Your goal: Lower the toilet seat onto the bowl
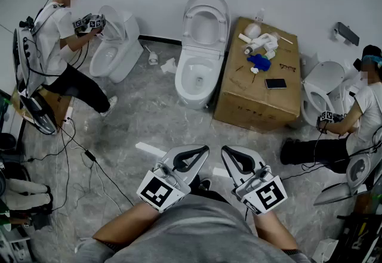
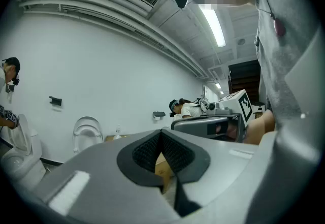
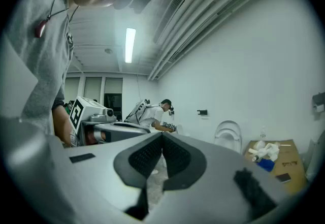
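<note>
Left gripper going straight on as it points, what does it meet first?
Likely the cardboard box, seen past the shut tips of the left gripper; the toilet lies left of that line. Depth unclear.

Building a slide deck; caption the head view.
Left claw and right claw, both shut, point toward the toilet, its seat raised.

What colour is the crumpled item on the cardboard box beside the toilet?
The crumpled item is blue, clearest in the head view.

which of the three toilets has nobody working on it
The middle toilet, against the wall just left of the cardboard box. The left toilet and the right toilet each have a person at them.
</note>
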Motion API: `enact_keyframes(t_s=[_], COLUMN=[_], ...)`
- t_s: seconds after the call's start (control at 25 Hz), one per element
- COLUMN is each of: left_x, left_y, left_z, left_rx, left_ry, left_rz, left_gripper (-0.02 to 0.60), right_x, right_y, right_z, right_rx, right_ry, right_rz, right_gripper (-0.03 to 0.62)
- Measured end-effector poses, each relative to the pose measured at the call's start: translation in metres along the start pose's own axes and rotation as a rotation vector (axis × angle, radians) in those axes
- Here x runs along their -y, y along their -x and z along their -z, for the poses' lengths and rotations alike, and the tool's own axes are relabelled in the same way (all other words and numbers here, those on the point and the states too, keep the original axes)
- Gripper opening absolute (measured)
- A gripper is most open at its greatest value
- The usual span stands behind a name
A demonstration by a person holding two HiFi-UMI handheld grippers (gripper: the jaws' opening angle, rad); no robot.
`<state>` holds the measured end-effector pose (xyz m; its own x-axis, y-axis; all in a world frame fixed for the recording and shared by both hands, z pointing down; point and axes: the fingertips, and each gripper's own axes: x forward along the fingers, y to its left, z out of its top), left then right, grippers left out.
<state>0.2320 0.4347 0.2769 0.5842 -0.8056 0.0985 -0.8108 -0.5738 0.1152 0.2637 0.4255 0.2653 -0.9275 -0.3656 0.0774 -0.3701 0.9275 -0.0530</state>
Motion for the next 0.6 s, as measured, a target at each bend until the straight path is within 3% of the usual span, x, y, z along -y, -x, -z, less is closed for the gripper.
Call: enact_keyframes(t_s=[0.6], left_x=[-0.0025], left_y=[-0.0015], left_z=[-0.0003], left_rx=[0.018], left_ry=[-0.001], left_rz=[-0.012], left_gripper=[0.009], right_x=[-0.0009], right_y=[-0.0016], right_z=[0.0014], right_rx=[0.013], right_ry=[0.007], right_rz=[-0.013], right_gripper=[0.015])
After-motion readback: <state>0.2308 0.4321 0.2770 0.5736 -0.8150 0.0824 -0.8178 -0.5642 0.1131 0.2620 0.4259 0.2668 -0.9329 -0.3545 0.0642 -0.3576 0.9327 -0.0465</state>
